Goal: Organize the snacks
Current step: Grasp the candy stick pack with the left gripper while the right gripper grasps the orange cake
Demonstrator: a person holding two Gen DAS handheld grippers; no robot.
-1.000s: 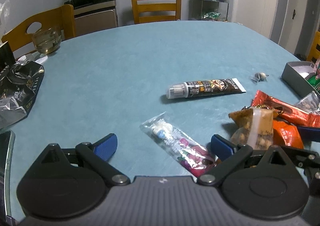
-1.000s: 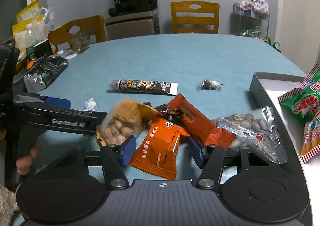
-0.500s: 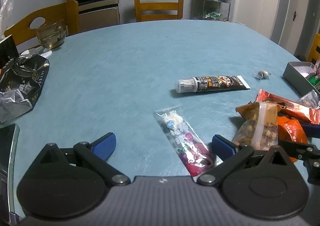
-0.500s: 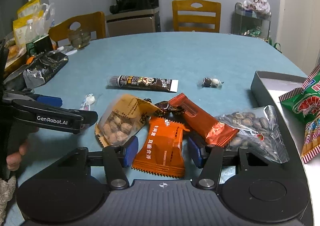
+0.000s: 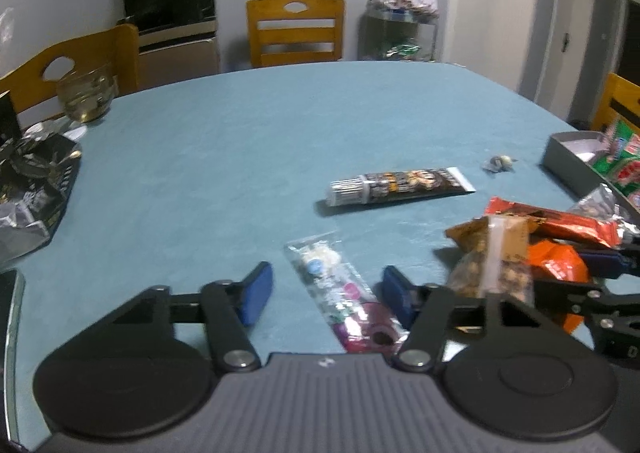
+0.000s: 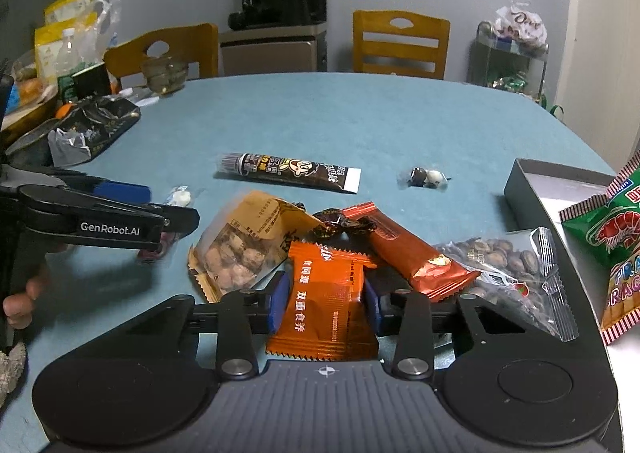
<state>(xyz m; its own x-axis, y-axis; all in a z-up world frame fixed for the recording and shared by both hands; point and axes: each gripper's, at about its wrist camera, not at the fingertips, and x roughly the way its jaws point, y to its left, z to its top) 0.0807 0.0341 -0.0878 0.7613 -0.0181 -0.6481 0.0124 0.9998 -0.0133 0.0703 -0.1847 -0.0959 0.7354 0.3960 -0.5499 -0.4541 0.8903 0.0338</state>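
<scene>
1. Right gripper [image 6: 325,299]: jaws just closed in, blue pads against both sides of the orange packet [image 6: 326,303]; it lies on the blue table [image 6: 360,125] at the near edge.
2. Left gripper [image 5: 326,295]: jaws just narrowed, still apart, clear candy sleeve [image 5: 342,293] between them, not pressed.
3. Nut bag [image 6: 244,249] touching the orange packet's left side.
4. Grey box [image 6: 520,189] at the right edge.

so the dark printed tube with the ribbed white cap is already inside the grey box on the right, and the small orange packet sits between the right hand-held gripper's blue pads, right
Not quite. The dark printed tube with the ribbed white cap lies on the blue table, well apart from the grey box, as the right wrist view shows. The rest holds: the small orange packet sits between the blue pads of the right hand-held gripper.
</scene>
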